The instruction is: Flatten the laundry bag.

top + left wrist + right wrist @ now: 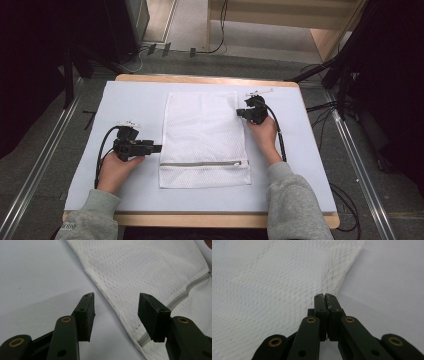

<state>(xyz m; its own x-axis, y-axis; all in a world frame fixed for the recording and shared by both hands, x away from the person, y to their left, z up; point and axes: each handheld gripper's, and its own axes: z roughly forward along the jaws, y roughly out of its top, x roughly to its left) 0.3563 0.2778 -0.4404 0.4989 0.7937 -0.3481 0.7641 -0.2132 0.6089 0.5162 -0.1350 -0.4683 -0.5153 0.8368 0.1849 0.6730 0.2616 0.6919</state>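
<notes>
Tabletop [130,95] under a pale sheet; white mesh laundry bag [202,125] lies flat in the middle, between the two hand-held grippers. Zipper [200,163] runs across the bag's near end, looks fully shut, pull at the end toward the right hand-held gripper.

Progress, my read: early. Bag is flat and squared up, nothing lifted or folded, zipper not opened. All the handling is still to do.

Contents: bag looks empty, no bulge, mesh lies flat. Can't rule out something thin inside.

Left hand-held gripper [156,148]: jaws spread wide, holding nothing. Bag's side hem sits just ahead of it; in the left gripper view [116,312] the hem runs between the jaws at the zipper end, not pinched yet. Likely next grab point.

Right hand-held gripper [240,112]: jaws pressed together, at the bag's opposite side edge, up toward the far end. In the right gripper view [325,298] the tips sit right at the mesh edge; can't tell whether fabric is caught between them.
</notes>
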